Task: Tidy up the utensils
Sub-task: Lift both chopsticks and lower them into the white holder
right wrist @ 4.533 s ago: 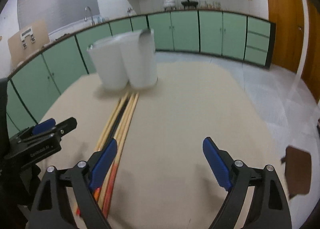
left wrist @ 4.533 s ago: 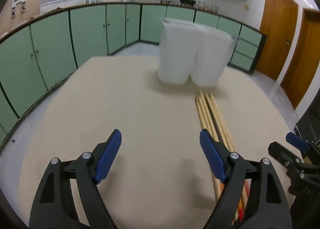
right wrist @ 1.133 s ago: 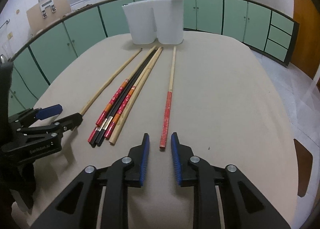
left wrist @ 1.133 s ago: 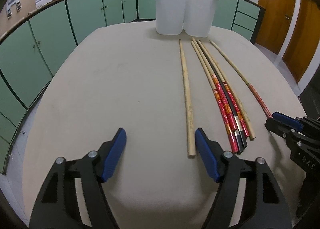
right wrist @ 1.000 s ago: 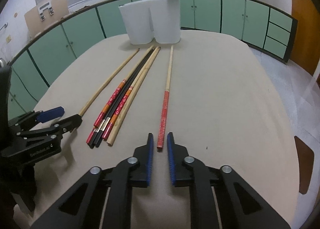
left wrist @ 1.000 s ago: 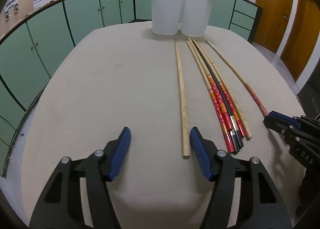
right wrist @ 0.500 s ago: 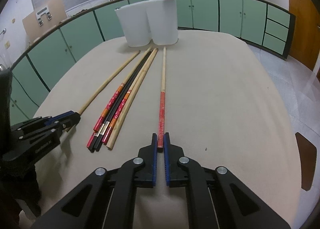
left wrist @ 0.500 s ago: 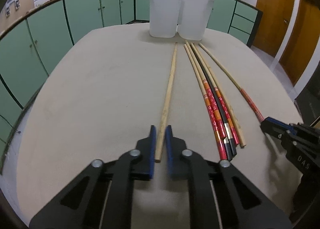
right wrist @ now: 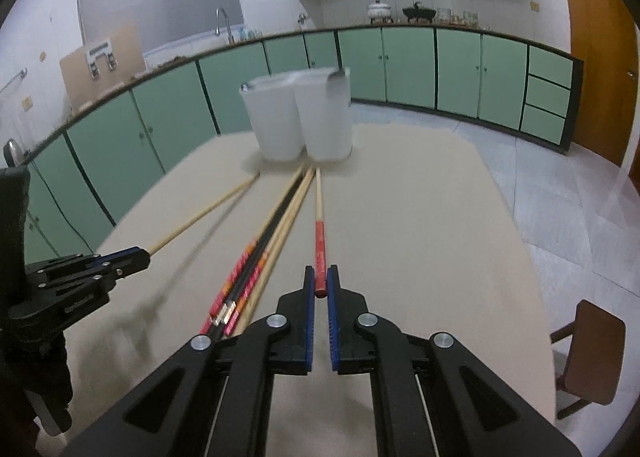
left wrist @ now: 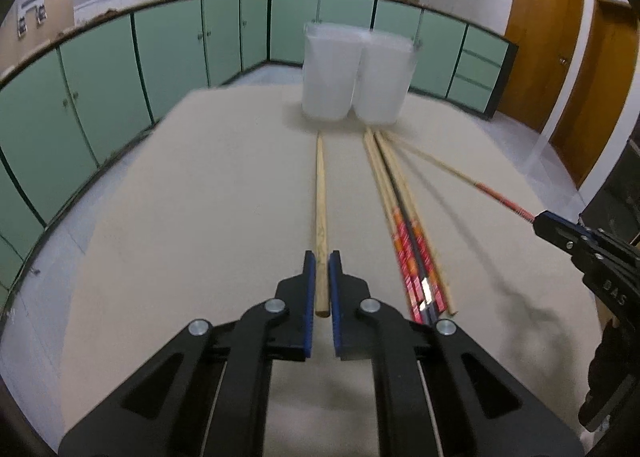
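Note:
My left gripper (left wrist: 321,261) is shut on the near end of a plain wooden chopstick (left wrist: 320,209), which points at two white holder cups (left wrist: 356,77) at the table's far end. My right gripper (right wrist: 320,277) is shut on the red end of a red-handled chopstick (right wrist: 319,225), which points at the same cups (right wrist: 298,119). Both held sticks look raised at my end above the table. A bundle of several red, black and wooden chopsticks (left wrist: 404,225) lies on the table between the grippers, also in the right wrist view (right wrist: 260,257).
The beige table (left wrist: 180,197) has green cabinets (left wrist: 100,69) around it on the left and far side. Brown doors (left wrist: 560,57) stand at the right. A brown stool (right wrist: 588,353) stands beside the table's right edge.
Both grippers closed on their chopsticks over the last second. They have since lifted the near ends and moved forward toward the cups, which look nearer now.

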`<action>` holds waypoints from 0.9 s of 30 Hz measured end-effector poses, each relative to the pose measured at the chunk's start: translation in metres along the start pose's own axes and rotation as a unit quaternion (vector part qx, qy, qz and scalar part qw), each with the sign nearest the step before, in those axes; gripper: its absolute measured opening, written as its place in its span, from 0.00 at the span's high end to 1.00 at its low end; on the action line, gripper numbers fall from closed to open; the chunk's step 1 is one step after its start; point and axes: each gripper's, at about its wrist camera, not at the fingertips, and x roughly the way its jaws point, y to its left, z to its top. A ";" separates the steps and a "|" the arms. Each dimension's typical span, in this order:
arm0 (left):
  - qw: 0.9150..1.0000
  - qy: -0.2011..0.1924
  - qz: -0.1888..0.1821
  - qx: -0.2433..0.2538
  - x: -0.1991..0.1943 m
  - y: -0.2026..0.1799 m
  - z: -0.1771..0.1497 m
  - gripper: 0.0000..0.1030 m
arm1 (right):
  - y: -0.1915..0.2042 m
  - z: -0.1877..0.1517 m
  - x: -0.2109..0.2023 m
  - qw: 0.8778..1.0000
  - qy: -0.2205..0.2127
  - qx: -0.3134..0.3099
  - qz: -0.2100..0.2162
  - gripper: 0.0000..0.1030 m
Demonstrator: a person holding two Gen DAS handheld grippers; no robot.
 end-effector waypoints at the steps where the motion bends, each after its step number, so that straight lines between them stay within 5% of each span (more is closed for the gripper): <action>1: 1.000 -0.009 -0.002 0.001 -0.007 0.000 0.005 0.94 | -0.001 0.004 -0.003 1.000 -0.005 0.000 0.000 0.94; 13: 0.994 -0.102 -0.019 0.018 -0.063 0.001 0.070 0.94 | -0.006 0.061 -0.034 0.998 -0.066 -0.002 0.015 0.94; 27: 0.989 -0.134 -0.062 0.030 -0.059 -0.007 0.145 0.94 | -0.012 0.163 -0.038 0.995 -0.083 -0.030 0.037 0.94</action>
